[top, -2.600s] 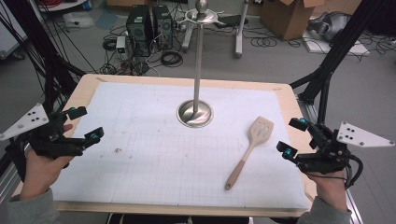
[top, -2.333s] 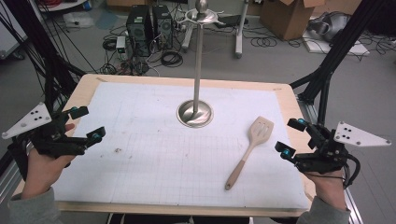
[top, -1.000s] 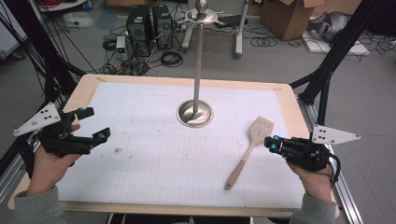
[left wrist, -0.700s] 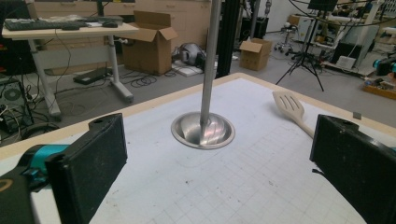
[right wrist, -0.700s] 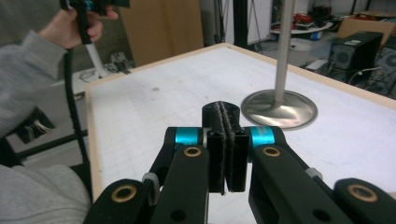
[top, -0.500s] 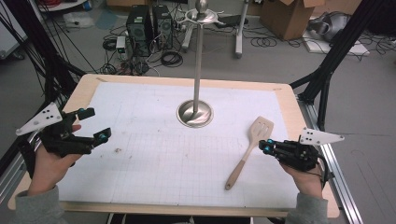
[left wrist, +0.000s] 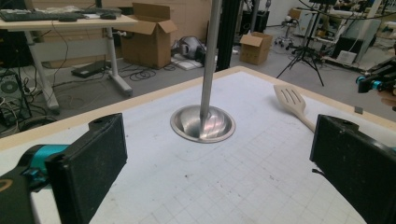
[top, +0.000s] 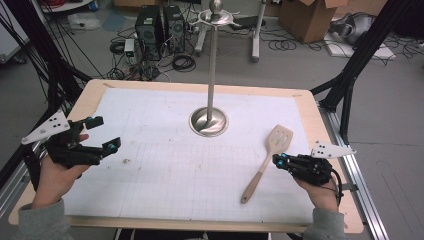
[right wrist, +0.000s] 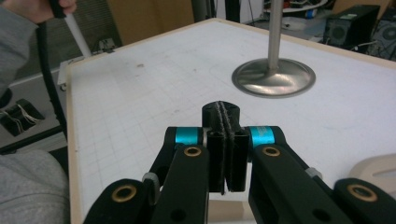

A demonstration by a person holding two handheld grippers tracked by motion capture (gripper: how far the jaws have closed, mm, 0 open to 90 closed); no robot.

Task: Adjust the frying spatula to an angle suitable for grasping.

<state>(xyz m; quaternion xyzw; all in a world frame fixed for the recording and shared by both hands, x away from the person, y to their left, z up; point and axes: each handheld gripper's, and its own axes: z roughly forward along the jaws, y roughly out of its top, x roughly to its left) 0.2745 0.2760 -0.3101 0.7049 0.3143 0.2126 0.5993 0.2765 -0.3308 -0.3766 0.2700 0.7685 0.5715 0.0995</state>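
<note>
A wooden slotted spatula [top: 267, 157] lies on the white gridded mat [top: 165, 165] at the right, head away from me. My right gripper [top: 278, 161] is shut, its tips just right of the handle's upper part. In the right gripper view the pads [right wrist: 225, 140] press together with nothing between them, and the light wood of the spatula [right wrist: 378, 172] shows below and to the right. My left gripper [top: 102, 135] hovers open over the mat's left side; its jaws stand wide apart around my left gripper's midpoint [left wrist: 215, 168].
A metal pole stand with a round dished base [top: 208, 121] rises from the middle of the mat, base [left wrist: 201, 122] ahead of the left jaws and base [right wrist: 273, 77] ahead of the right. The wooden table edge [top: 330, 150] runs close to the right hand.
My right gripper has closed its jaws and moved left and down to the spatula handle. My left gripper has drifted slightly right, staying open.
</note>
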